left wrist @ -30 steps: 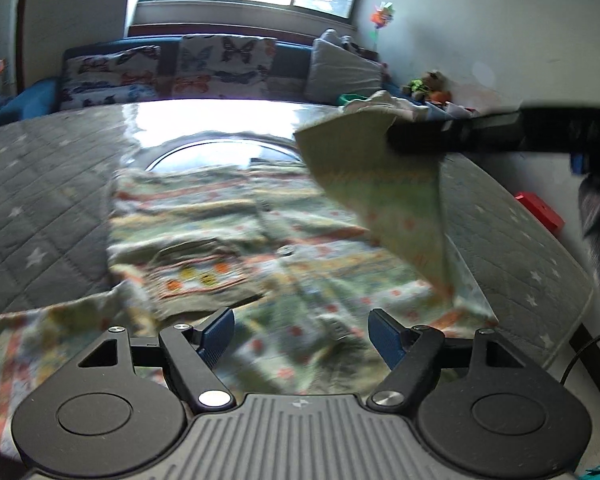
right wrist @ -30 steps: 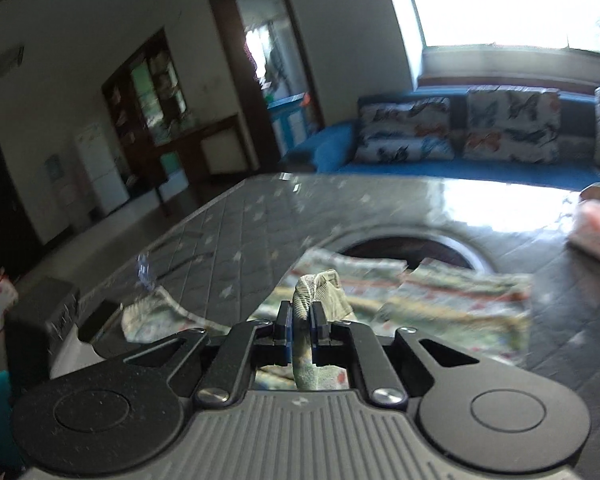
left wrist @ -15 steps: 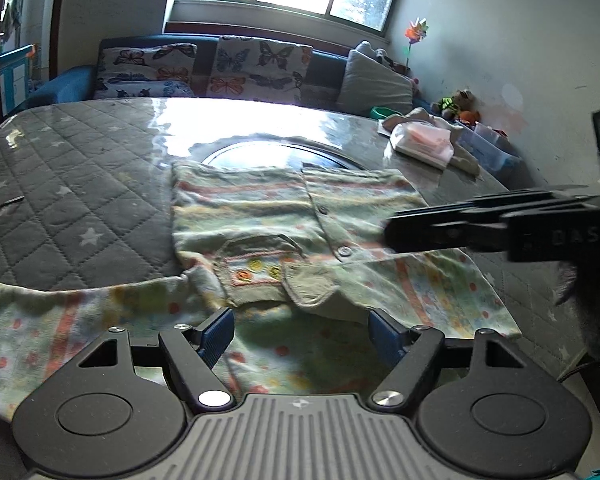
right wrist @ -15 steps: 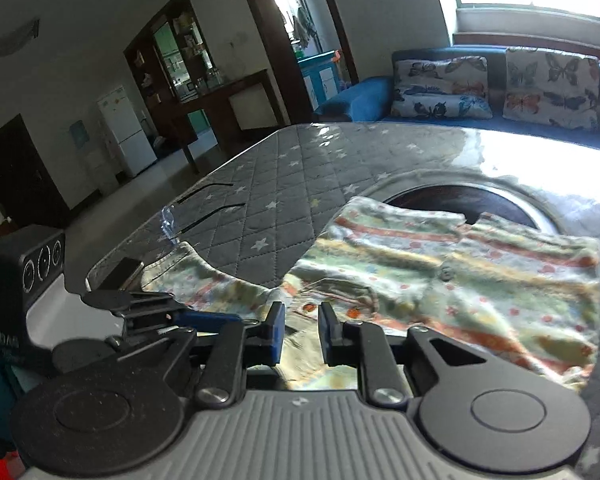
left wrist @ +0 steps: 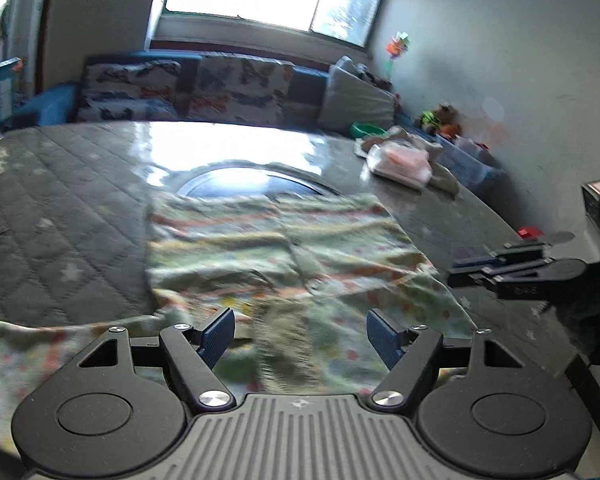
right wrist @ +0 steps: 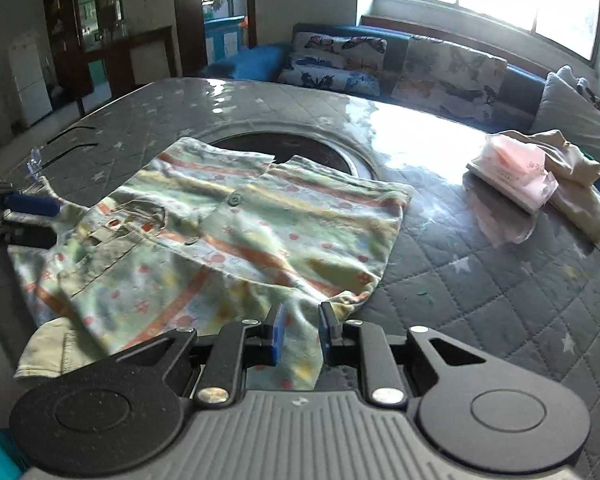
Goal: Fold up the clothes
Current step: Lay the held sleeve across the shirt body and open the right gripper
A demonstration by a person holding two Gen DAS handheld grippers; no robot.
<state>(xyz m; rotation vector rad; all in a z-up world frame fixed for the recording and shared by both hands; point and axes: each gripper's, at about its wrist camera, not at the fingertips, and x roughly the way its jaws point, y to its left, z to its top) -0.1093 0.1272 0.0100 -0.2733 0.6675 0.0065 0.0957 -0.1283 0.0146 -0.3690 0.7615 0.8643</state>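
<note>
A small pale green shirt (right wrist: 236, 236) with orange stripes, red dots and buttons lies flat on the grey quilted table (right wrist: 500, 280). One sleeve is folded in over its front. It also shows in the left wrist view (left wrist: 284, 256). My left gripper (left wrist: 300, 330) is open and empty over the shirt's near hem. My right gripper (right wrist: 300, 326) is open and empty at the shirt's right lower edge; it also shows at the right in the left wrist view (left wrist: 500, 266). The left gripper's blue fingertip (right wrist: 32, 203) shows at the left in the right wrist view.
A folded pink garment (right wrist: 512, 180) and a beige one (right wrist: 572, 184) lie at the table's far right. A round dark inset (right wrist: 296, 148) sits in the table's middle behind the shirt. A sofa with butterfly cushions (right wrist: 380, 64) stands beyond the table.
My right gripper has let go of the sleeve, which now lies folded over the shirt, and has pulled back to the right, open. My left gripper stayed open.
</note>
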